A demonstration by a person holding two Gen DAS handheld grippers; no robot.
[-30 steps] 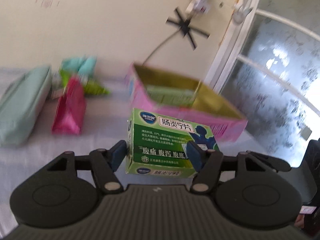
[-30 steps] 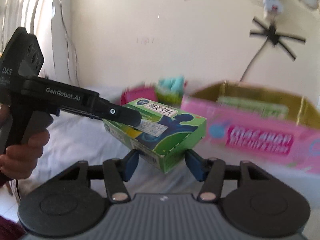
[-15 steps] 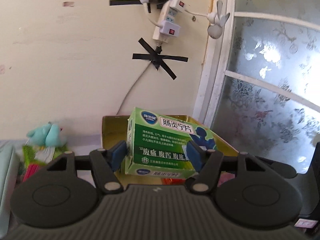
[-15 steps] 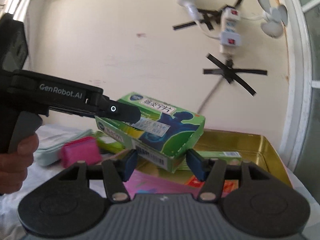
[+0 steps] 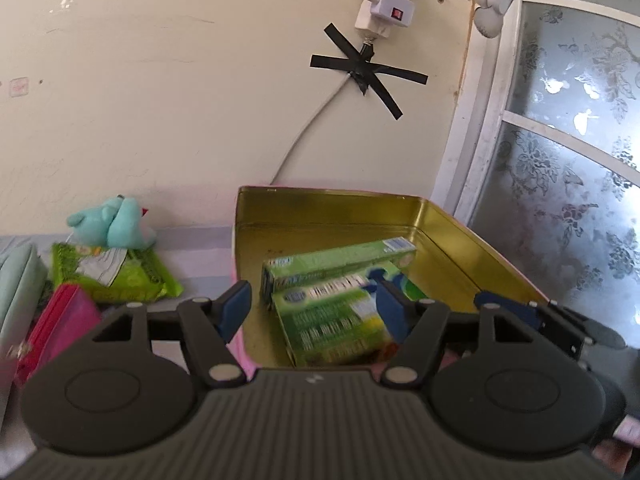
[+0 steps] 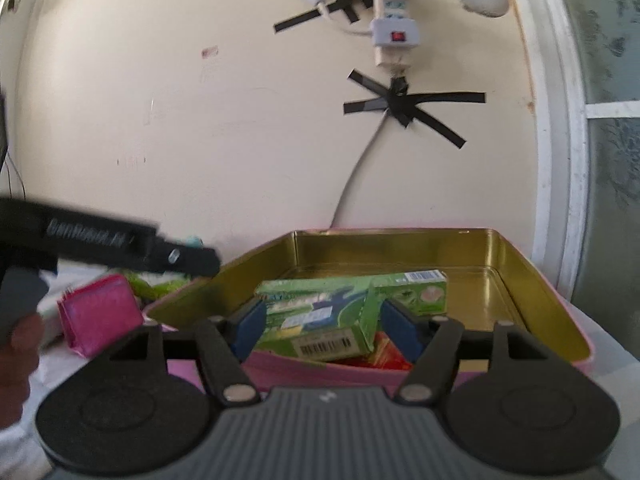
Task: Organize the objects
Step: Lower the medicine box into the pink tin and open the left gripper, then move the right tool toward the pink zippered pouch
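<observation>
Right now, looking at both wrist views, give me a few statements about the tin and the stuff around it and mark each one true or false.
1. The green medicine box lies inside the gold-lined tin. True.
2. The left hand-held gripper is clamped on that box. False: its jaws are opening and the pads stand clear of it.
3. A teal plush toy sits on a green packet left of the tin. True.
4. The tin is otherwise empty. False: a longer green carton lies in it too.
5. The pink pouch is inside the tin. False: it is outside, to the left.
</observation>
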